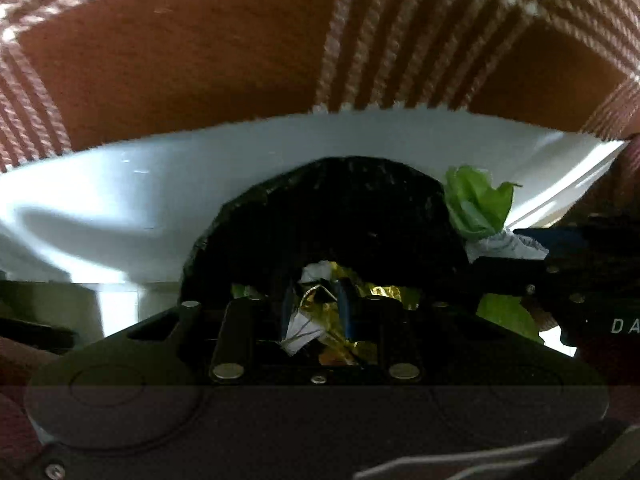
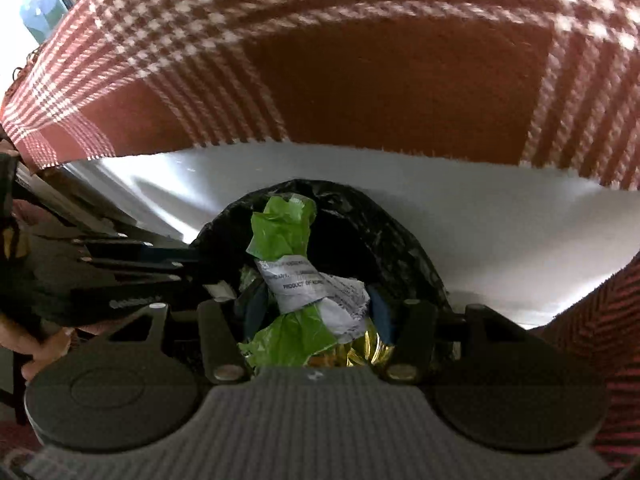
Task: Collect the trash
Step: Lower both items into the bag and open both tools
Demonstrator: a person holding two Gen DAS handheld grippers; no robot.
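Holding both loads over the black bin bag so they drop inside, I have the right gripper clamped on a green wrapper and the left gripper pinching gold foil.

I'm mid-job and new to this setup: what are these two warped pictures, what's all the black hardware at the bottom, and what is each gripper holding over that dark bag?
Each picture comes from a fisheye camera on a hand-held two-finger gripper, looking along its fingers; the black hardware is the gripper body. In the left wrist view, the left gripper pinches a gold foil wrapper. In the right wrist view, the right gripper pinches a green wrapper with a white printed label. Both hang over a black trash bag, in front of a white surface under a red plaid cloth.
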